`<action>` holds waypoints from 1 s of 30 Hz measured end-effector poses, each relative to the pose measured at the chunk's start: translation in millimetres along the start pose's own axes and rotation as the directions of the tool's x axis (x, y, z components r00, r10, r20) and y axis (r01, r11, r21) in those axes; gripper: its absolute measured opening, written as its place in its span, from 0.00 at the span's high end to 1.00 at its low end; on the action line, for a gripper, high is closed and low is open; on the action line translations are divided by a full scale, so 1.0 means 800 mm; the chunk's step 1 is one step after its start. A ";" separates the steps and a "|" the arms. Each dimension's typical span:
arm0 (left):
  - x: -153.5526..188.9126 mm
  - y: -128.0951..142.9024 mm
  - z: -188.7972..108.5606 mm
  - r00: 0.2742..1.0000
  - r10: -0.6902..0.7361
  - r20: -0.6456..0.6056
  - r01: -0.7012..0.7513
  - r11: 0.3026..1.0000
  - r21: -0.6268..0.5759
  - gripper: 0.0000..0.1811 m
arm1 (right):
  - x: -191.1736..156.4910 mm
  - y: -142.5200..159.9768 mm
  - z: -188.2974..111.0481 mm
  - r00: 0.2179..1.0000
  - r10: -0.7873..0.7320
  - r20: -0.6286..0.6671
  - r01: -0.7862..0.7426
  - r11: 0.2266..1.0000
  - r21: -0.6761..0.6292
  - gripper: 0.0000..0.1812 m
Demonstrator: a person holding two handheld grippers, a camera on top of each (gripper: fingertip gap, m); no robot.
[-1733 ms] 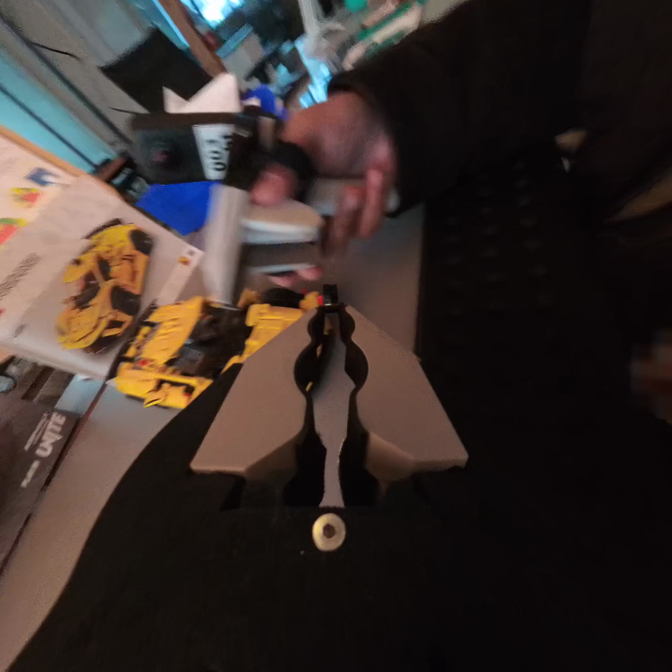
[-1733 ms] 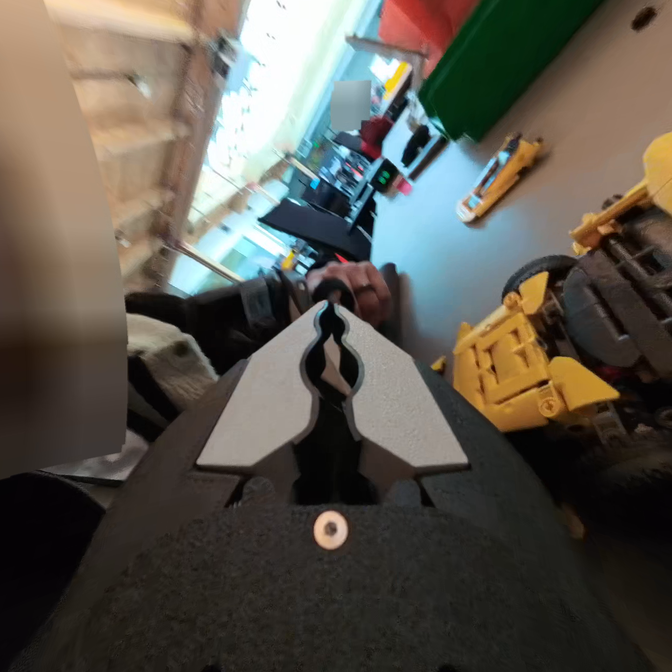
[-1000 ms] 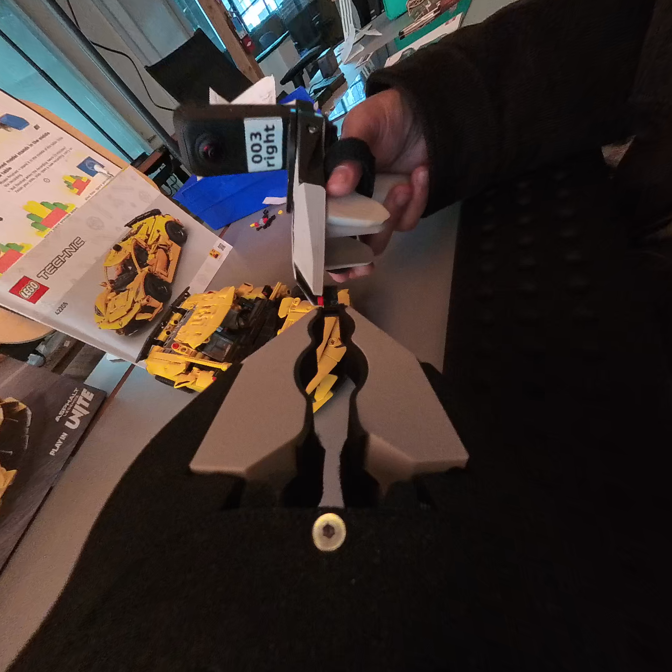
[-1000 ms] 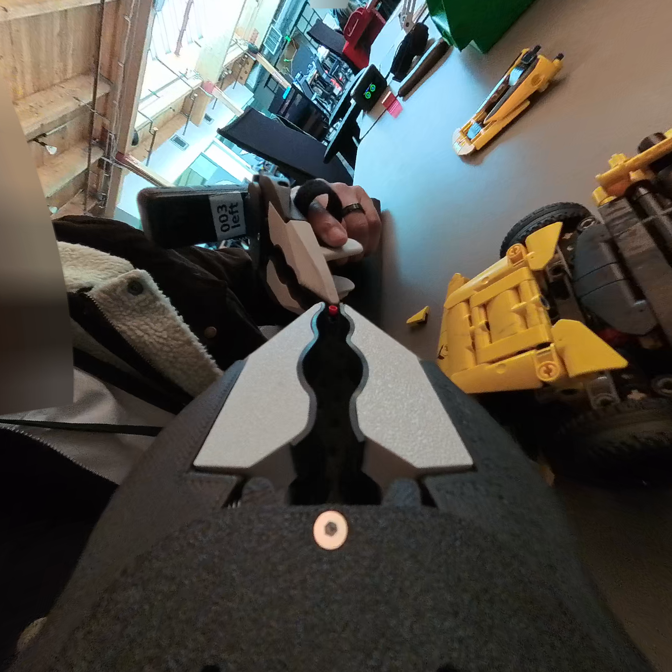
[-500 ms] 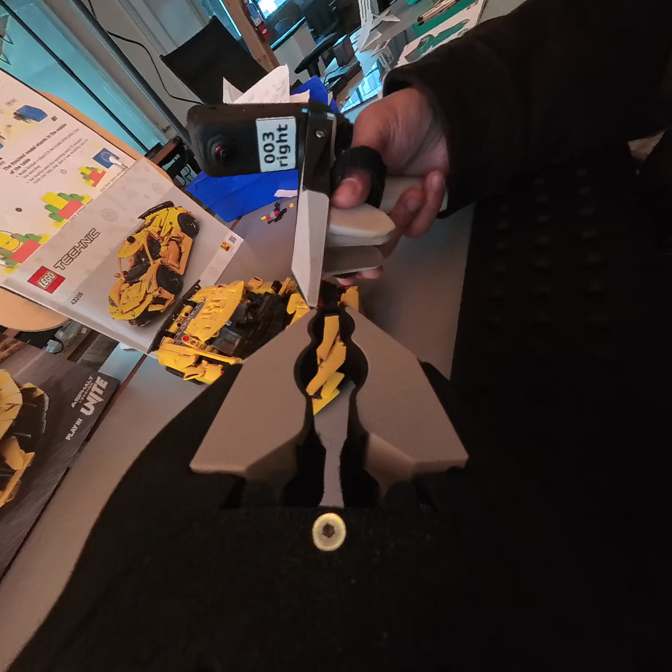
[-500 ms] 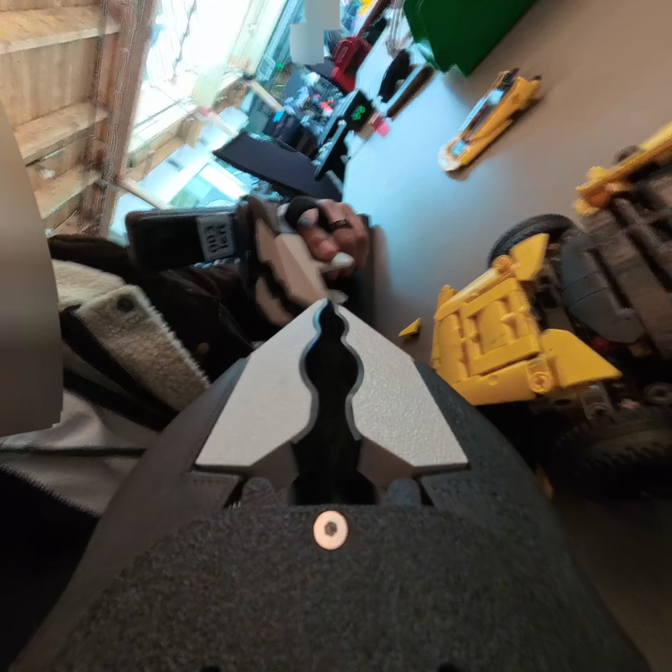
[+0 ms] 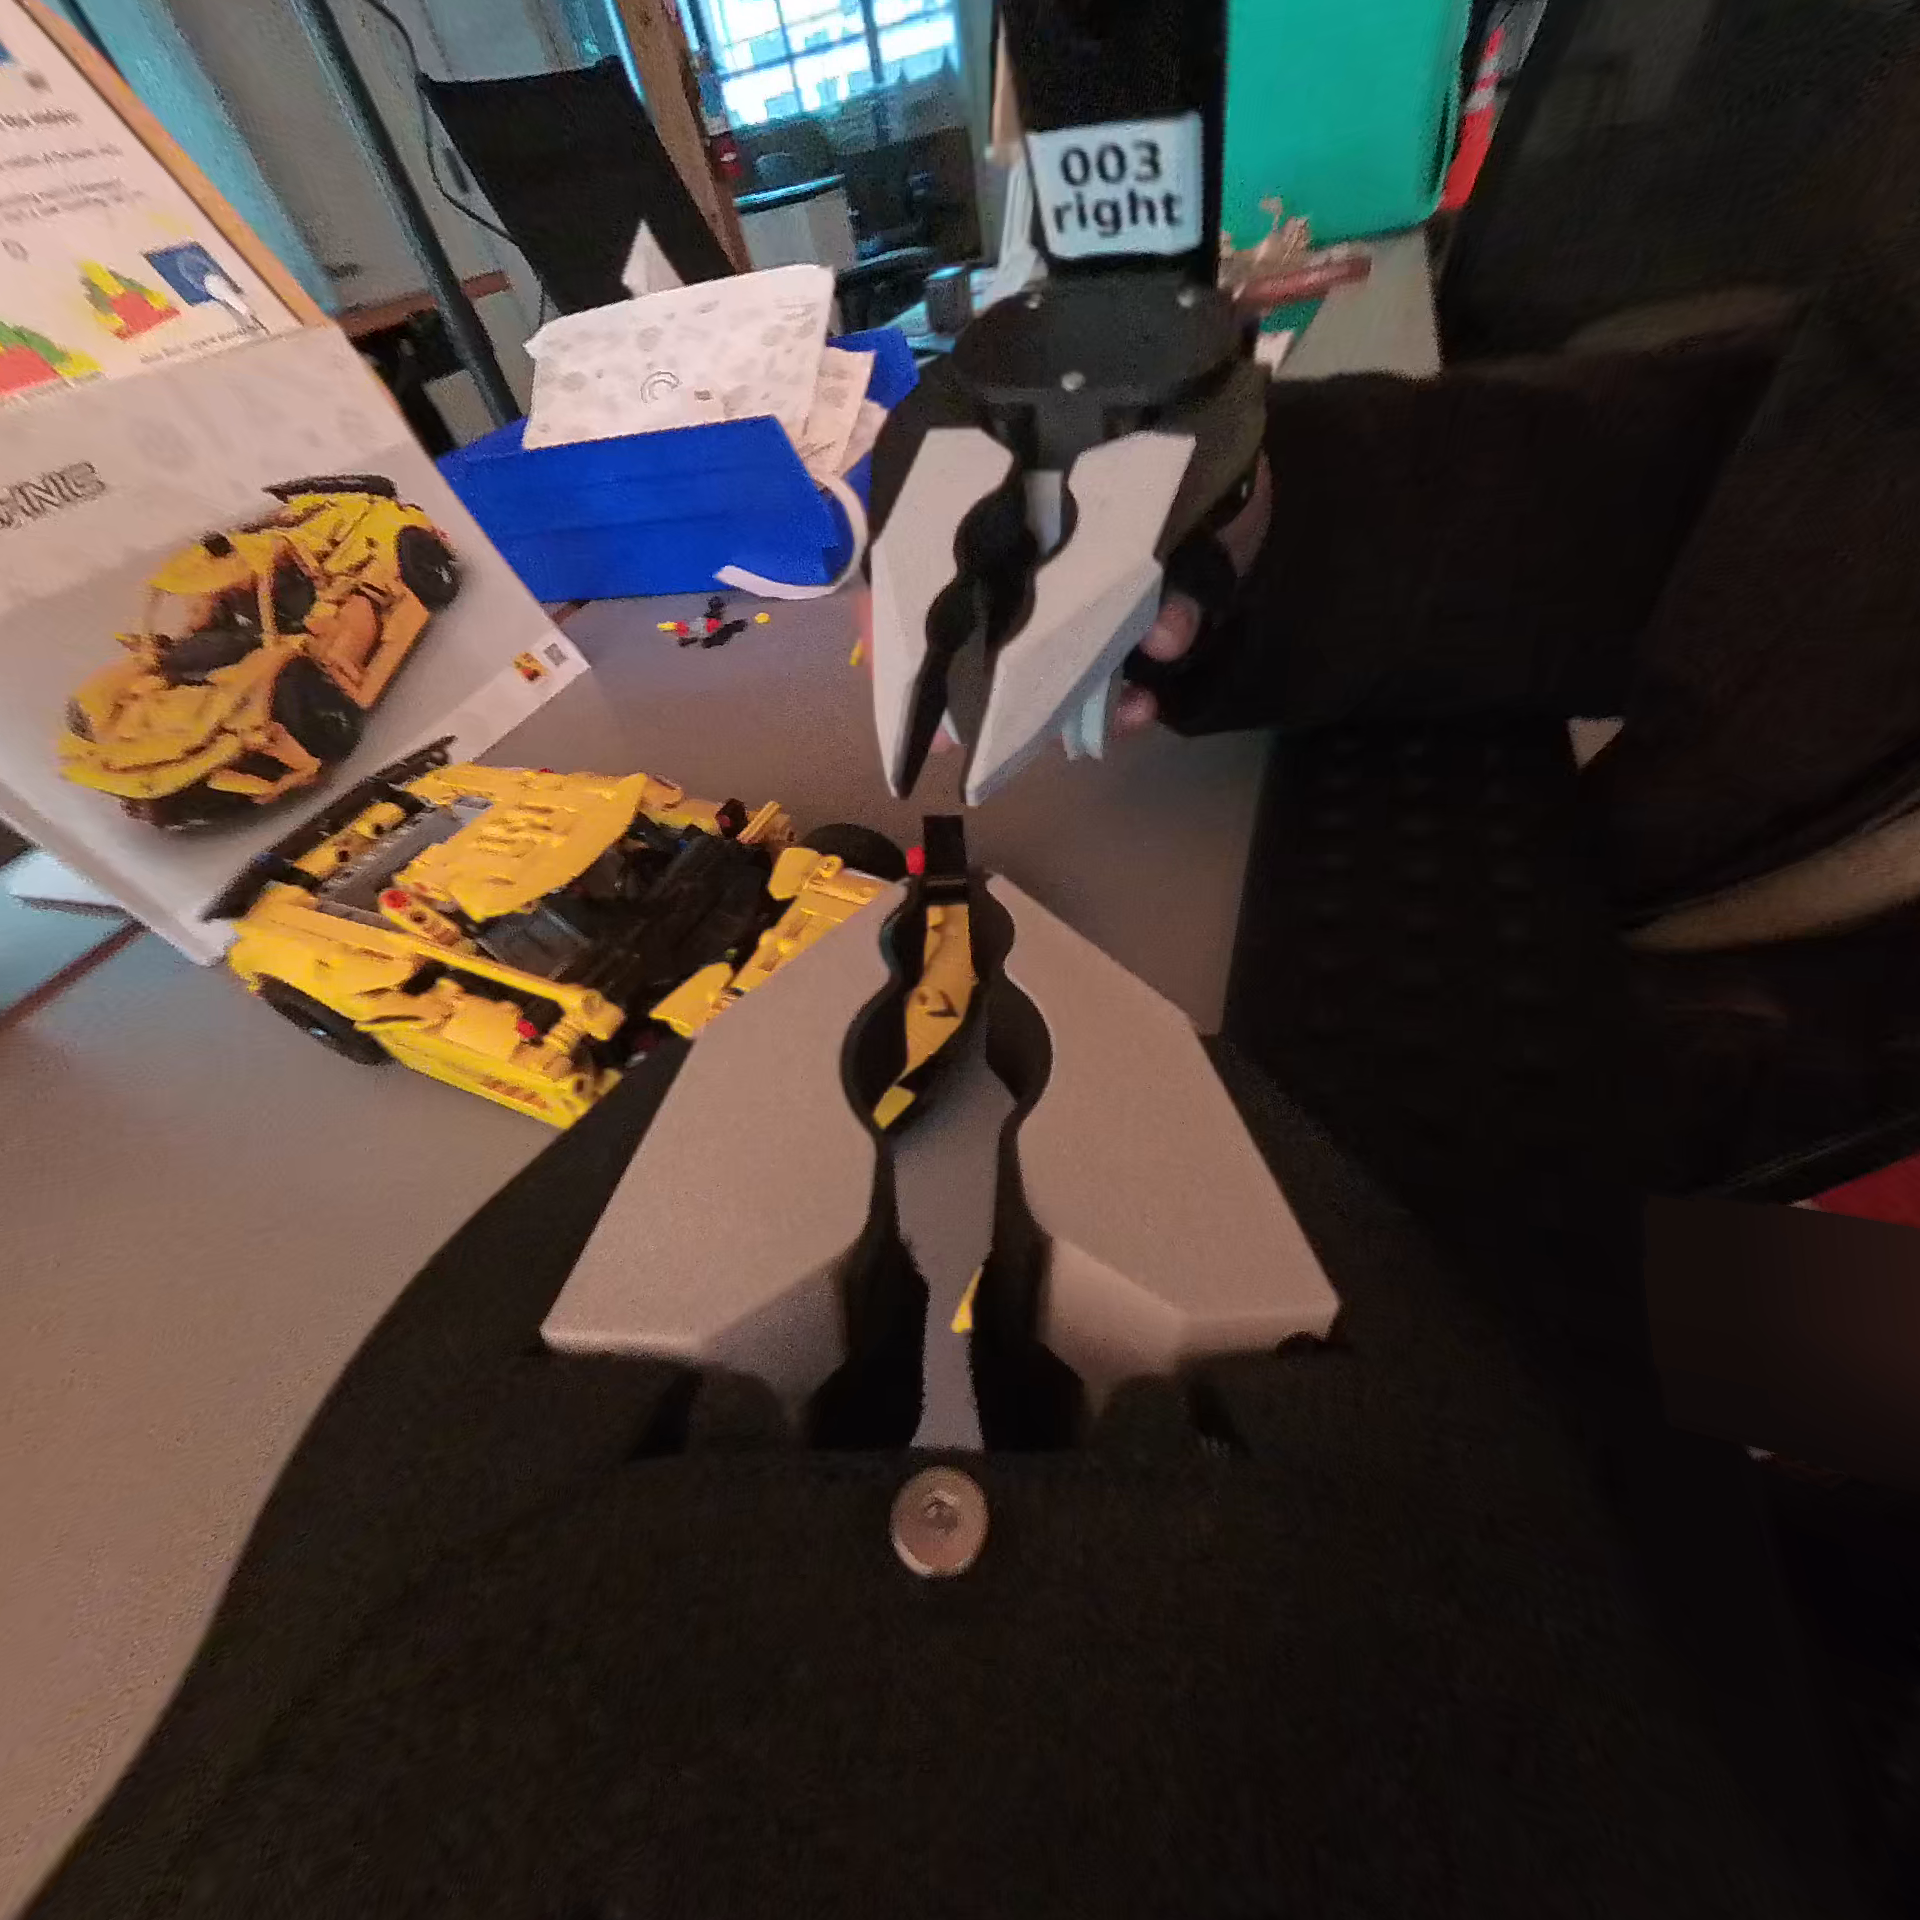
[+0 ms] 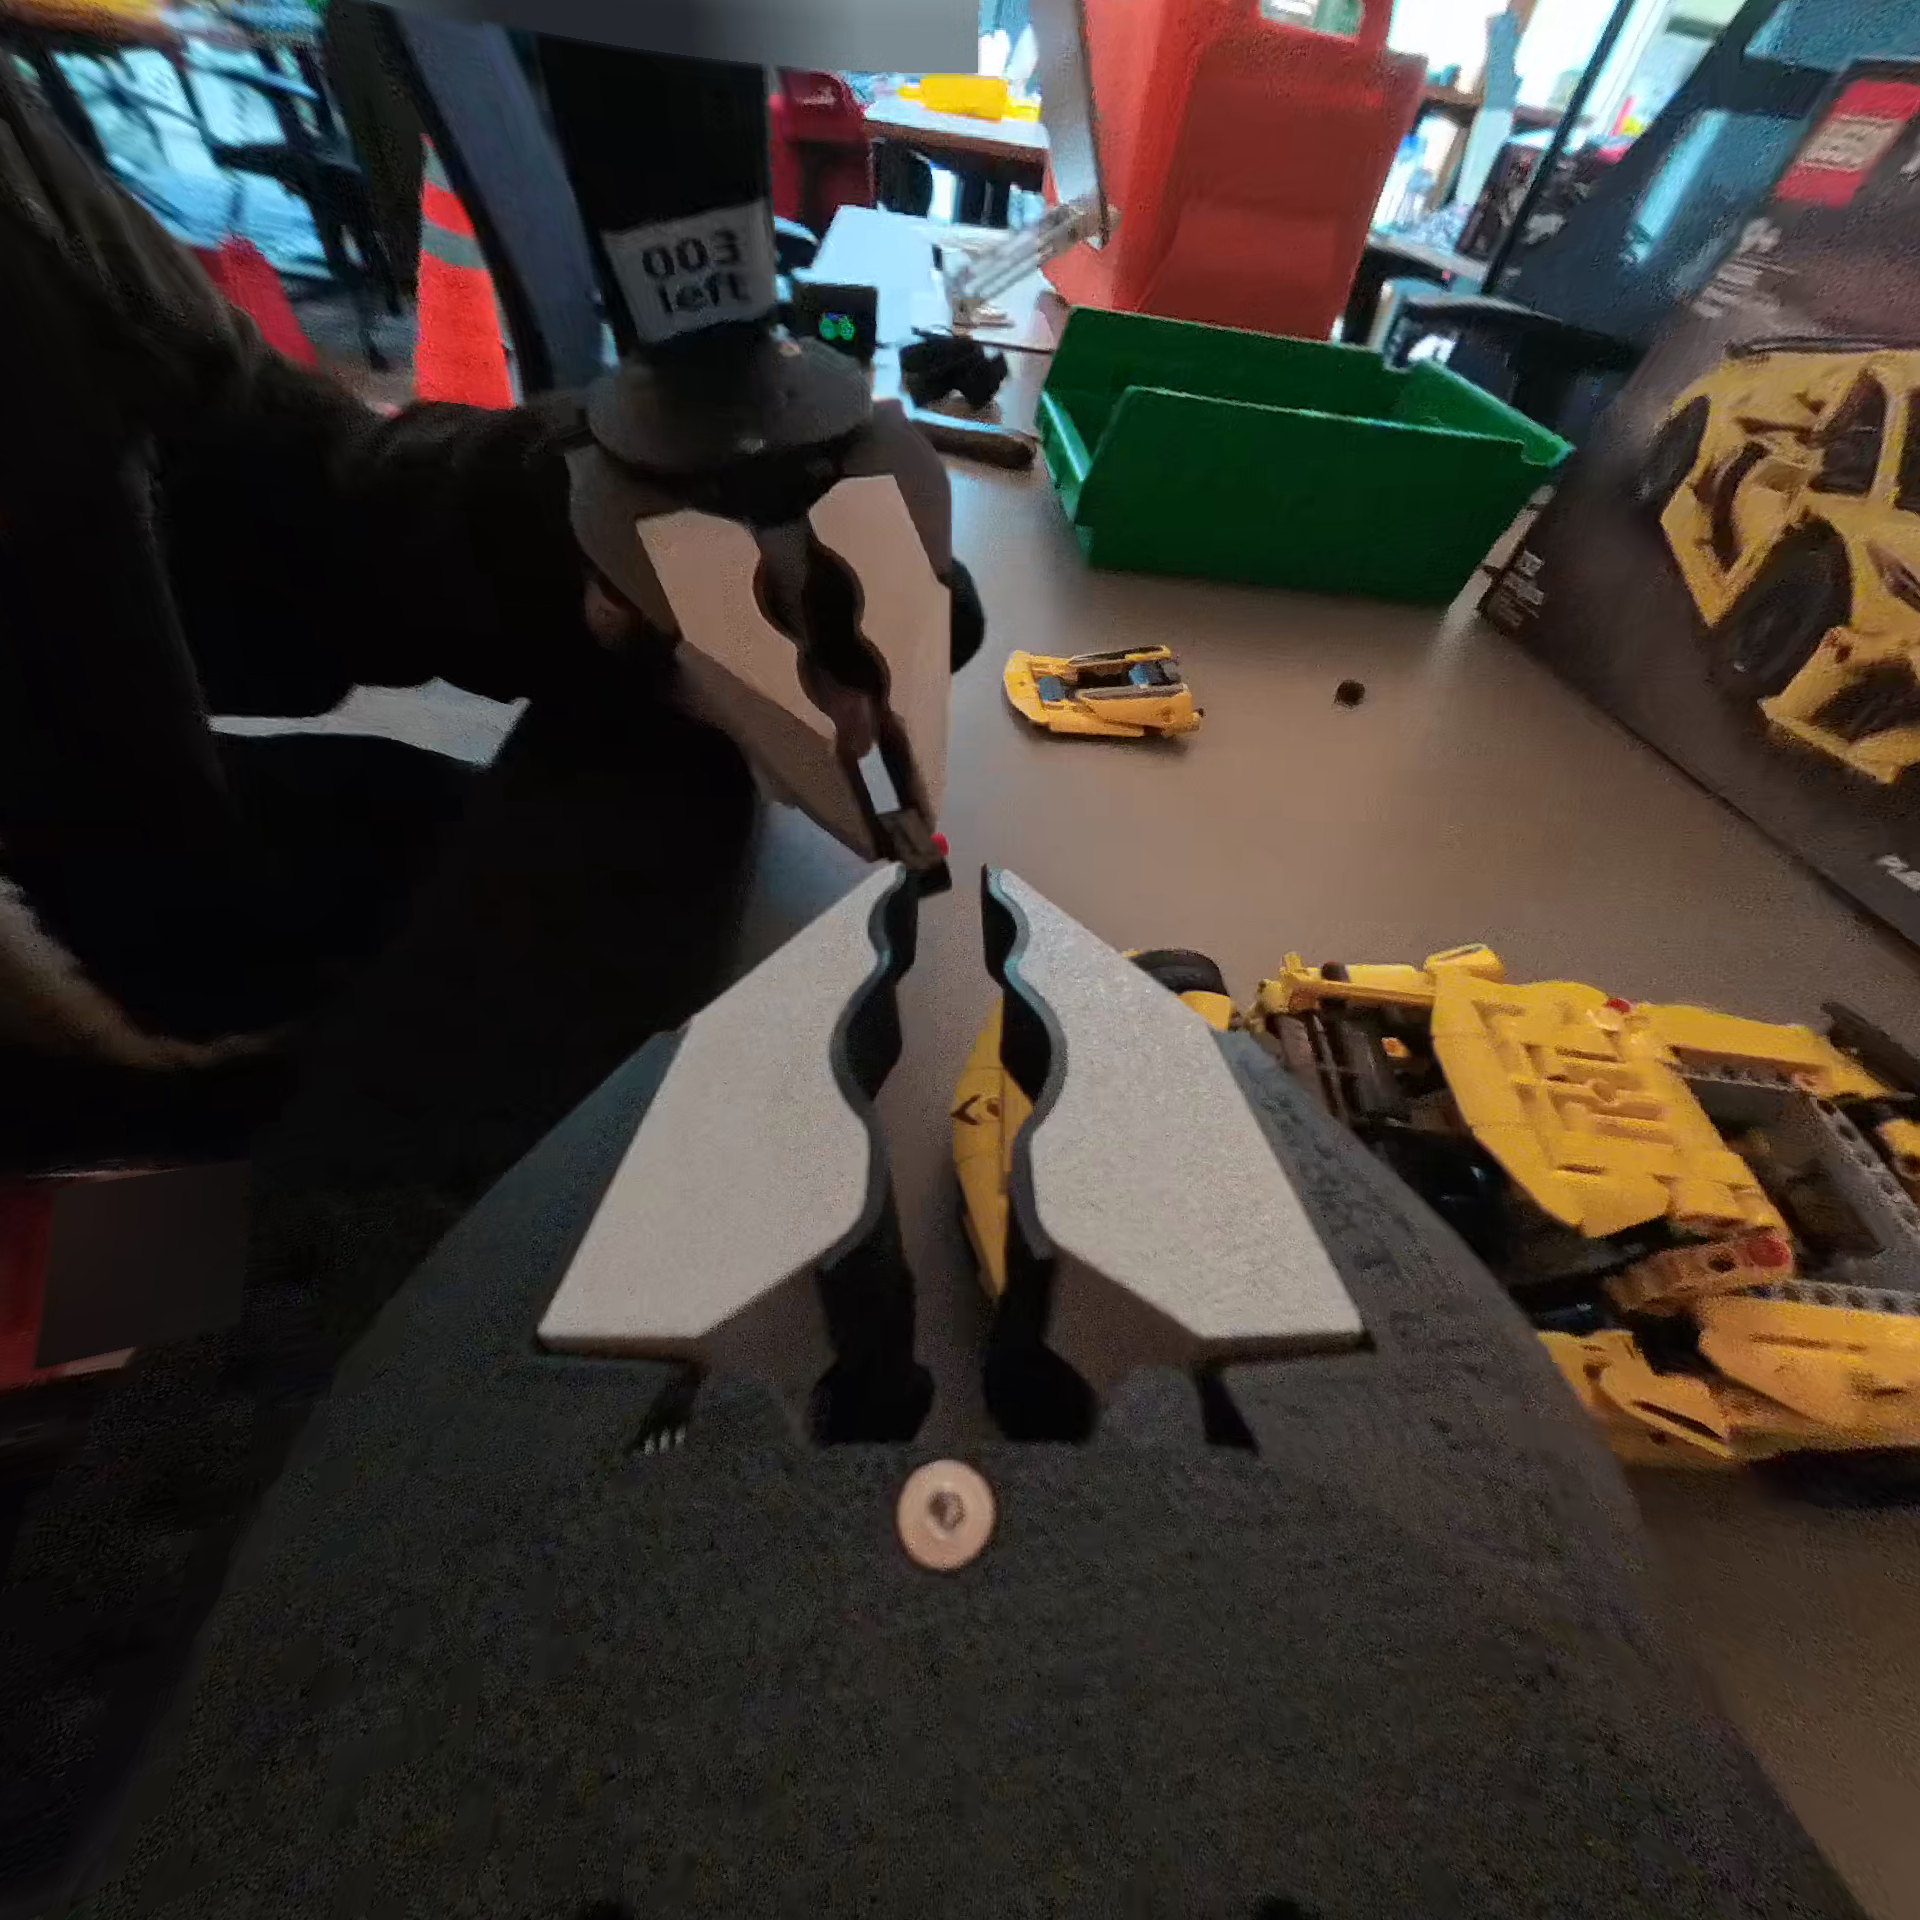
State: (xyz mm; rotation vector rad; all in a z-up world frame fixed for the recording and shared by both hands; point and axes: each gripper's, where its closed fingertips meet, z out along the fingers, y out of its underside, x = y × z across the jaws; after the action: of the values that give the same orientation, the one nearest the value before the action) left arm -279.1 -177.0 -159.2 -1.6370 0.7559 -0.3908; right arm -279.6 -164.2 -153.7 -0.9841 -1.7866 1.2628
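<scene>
Black brick piece [image 7: 942, 847] clamped in left gripper [image 7: 940, 883] fingers; right gripper [image 8: 940, 883] fingers apart.

White sticker [image 7: 1117, 187] w/ print on black body above right tongs, top centre. Similar sticker [image 8: 691, 272] above left tongs, upper left. Printed booklet [image 7: 260, 582] at left, dark box [image 8: 1766, 468] at right: both lettered.
</scene>
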 end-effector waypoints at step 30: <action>-0.033 -0.009 -0.007 0.971 0.056 0.231 -0.059 0.998 0.005 0.96 | 0.023 -0.007 0.027 0.900 0.421 -0.118 -0.412 0.907 0.092 0.95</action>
State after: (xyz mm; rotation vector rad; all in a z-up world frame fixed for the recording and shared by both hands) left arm -300.0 -163.4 -147.0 -1.6122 0.6221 -0.1592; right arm -307.9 -157.8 -151.8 -1.4330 -1.4639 1.4592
